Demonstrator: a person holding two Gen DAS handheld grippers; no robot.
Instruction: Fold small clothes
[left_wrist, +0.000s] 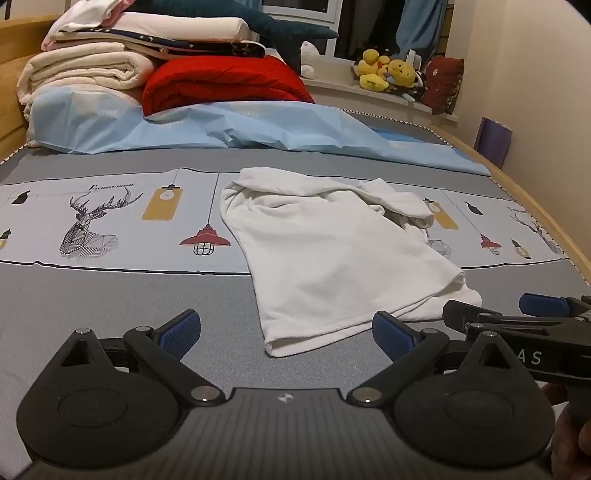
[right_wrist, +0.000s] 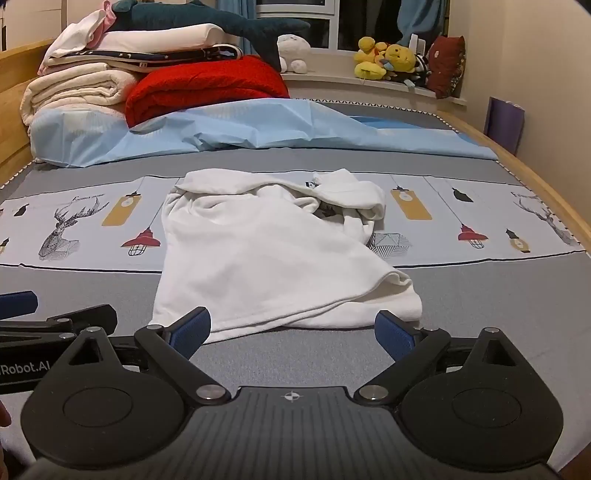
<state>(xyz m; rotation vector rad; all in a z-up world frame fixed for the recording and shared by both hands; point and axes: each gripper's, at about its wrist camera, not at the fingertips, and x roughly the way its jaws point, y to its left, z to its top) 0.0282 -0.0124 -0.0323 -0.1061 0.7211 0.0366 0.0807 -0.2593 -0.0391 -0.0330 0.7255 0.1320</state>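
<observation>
Fingers of the left gripper (left_wrist: 286, 334) stand wide apart at the bottom of the left wrist view, their blue ribbed pads (left_wrist: 183, 332) empty, the near hem of the white garment (left_wrist: 332, 251) lying just ahead between them, untouched. The right gripper (right_wrist: 291, 332) shows the same in its own view: fingers spread wide, nothing between the pads, the garment's hem just in front of them.

Readable writing is scarce. The left gripper's black body, seen at the lower left of the right wrist view, bears "Robot.AI"; the right gripper's body, at the lower right of the left wrist view, shows the letters "A S". A small script caption sits above the deer print (left_wrist: 92, 225) on the bed sheet (left_wrist: 110, 295), too blurred to read. Dark letters peek from a fold of the garment in the right wrist view, mostly hidden.

Both grippers tilt downward toward the bed, side by side and close.

Soft and creased, the garment lies crumpled at the centre of the bed, bunched at its far end. Upper left holds folded blankets (left_wrist: 92, 70), a red quilt (left_wrist: 221, 85) and a light blue cover (left_wrist: 221, 129).
</observation>
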